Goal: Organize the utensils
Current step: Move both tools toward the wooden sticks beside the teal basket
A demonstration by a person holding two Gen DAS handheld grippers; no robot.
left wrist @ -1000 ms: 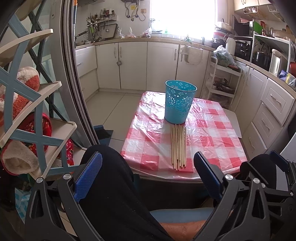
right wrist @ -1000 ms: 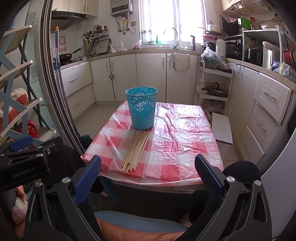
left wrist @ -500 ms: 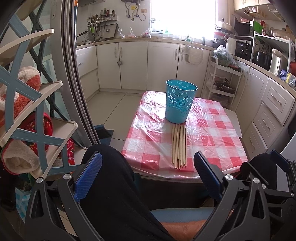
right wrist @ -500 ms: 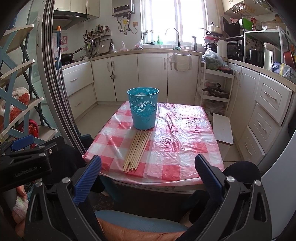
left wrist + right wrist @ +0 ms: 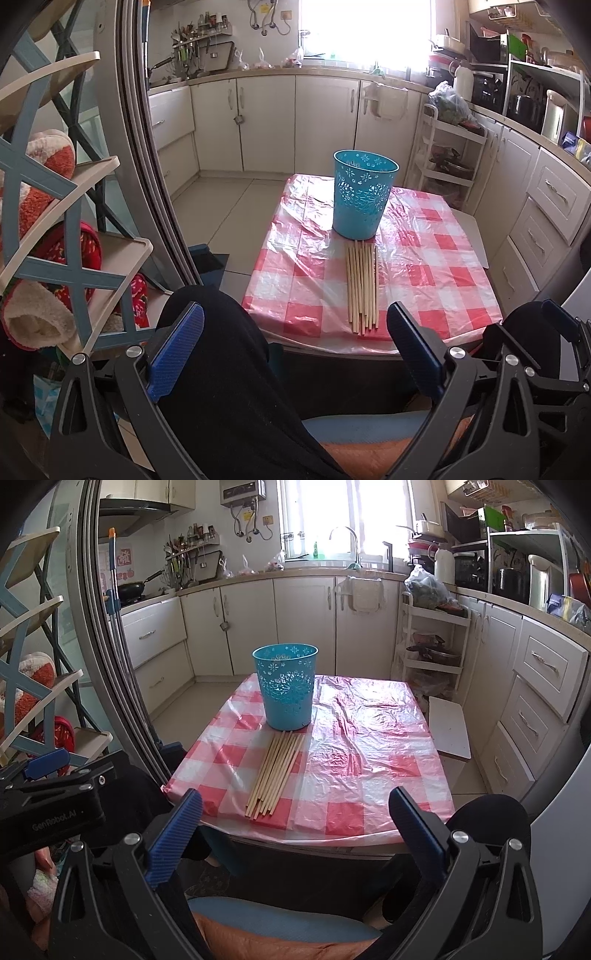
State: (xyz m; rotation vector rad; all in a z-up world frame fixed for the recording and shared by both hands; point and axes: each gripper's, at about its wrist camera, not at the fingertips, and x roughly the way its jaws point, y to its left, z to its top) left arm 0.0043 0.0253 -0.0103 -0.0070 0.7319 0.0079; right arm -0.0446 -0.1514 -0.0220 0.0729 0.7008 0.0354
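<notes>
**Utensil sorting not yet begun: both grippers held wide and empty before the table**

The left gripper [image 5: 295, 347] is held with its blue-padded fingers [image 5: 176, 345] spread wide; nothing is gripped between them. The right gripper [image 5: 295, 830] is likewise spread wide and empty, its fingers [image 5: 173, 840] framing the near table edge. Both are held low, above a seated person's dark-clothed knees [image 5: 221, 350].

Beyond the fingertips, well apart from them, a bundle of wooden chopsticks [image 5: 362, 288] is laid flat on a table [image 5: 443, 266] covered by a red-and-white checked plastic cloth. The far ends of the sticks are seen just short of a teal perforated basket [image 5: 360, 199], which stands upright farther out.

As judged from this, nothing is done yet: every stick is left to be lifted and placed in the basket, whose inside cannot be seen.
</notes>
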